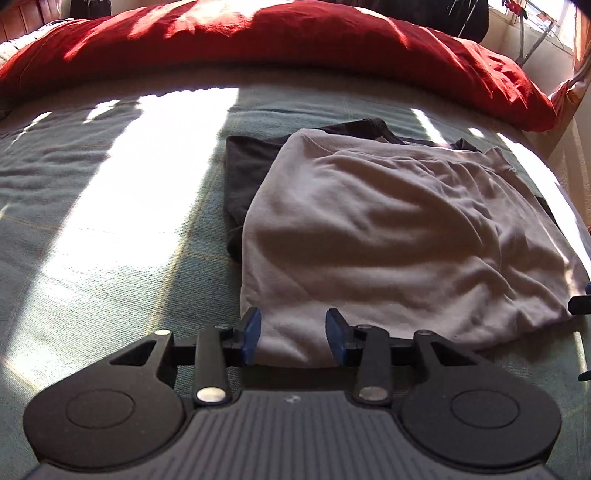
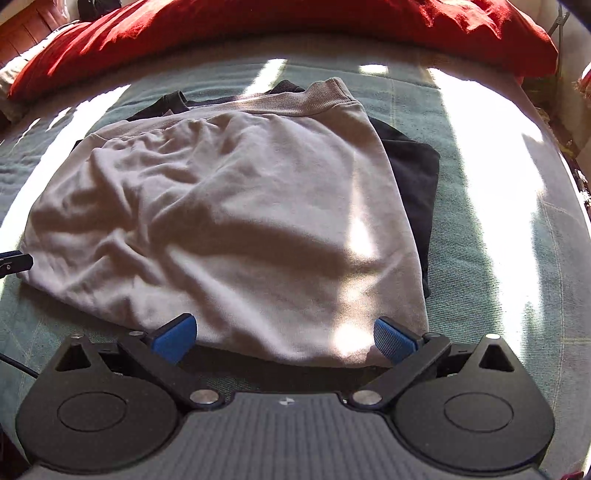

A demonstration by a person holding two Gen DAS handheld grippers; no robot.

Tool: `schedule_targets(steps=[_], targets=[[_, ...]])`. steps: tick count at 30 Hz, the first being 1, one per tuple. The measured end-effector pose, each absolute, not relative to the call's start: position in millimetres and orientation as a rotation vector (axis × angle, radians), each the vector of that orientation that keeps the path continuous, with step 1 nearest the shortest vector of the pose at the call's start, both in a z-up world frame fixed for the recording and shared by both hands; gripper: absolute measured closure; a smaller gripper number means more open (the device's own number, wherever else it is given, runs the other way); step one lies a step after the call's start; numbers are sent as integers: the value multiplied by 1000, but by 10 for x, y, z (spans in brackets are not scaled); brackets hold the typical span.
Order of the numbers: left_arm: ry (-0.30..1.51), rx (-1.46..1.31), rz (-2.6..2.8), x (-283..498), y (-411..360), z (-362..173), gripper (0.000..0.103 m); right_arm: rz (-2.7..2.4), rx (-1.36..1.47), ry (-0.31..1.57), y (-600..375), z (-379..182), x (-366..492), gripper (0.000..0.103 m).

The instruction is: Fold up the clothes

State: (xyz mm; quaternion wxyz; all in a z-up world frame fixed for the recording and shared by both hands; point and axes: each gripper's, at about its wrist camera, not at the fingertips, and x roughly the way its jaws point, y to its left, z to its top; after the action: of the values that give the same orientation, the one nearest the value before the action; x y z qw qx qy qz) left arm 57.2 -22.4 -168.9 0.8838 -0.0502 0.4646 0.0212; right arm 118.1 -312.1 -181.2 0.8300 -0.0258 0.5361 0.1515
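A folded pale pinkish-grey garment (image 1: 388, 229) (image 2: 229, 221) lies flat on the bed, on top of a dark garment (image 1: 247, 173) (image 2: 413, 173) whose edges stick out at the far side. My left gripper (image 1: 293, 334) is at the pale garment's near left corner. Its blue pads stand apart, with the cloth's edge lying slack between them. My right gripper (image 2: 284, 338) is wide open at the near right edge, its pads either side of the hem and not pressing it. Each gripper's tip shows at the edge of the other's view.
The bed has a grey-green woven cover (image 1: 110, 221) (image 2: 480, 221) with bright sun stripes across it. A bunched red duvet (image 1: 295, 40) (image 2: 295, 22) runs along the far side. A metal drying rack (image 1: 535, 33) stands beyond the bed at the far right.
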Motion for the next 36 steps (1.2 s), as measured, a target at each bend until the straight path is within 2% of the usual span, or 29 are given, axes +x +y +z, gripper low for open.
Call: schedule_targets(steps=[2,3,7,13,21,23,25,34,36], targets=[[938,-115,75,552,-174,-1654,59,332,-80,1131,-3143,-1802,1150,0],[931,-129,94,551,-125,-1650,54,335,-90,1130,-3147,-1805,1143,0],[956,-284,34,588,109,-1755,55,339,-89,1137,-3157,-1827,1133,0],[936,-370,-169,679,290,-1787,54,366,-112,1150,-2980,-1817,1132,0],[1054,-481,-408,933,603,-1976,50,440,-161,1155,-2560,-1714,1207,0],[1081,-576,-479,968,681,-2038,46,448,-169,1152,-2444,-1689,1224,0],[1141,-676,-594,993,719,-2141,31,458,-167,1151,-2329,-1672,1235,0],[1318,-486,-604,933,937,-2058,27,545,-315,1139,-1878,-1633,1160,0],[1278,-417,-571,893,990,-1905,27,563,-351,1137,-1838,-1649,1132,0]])
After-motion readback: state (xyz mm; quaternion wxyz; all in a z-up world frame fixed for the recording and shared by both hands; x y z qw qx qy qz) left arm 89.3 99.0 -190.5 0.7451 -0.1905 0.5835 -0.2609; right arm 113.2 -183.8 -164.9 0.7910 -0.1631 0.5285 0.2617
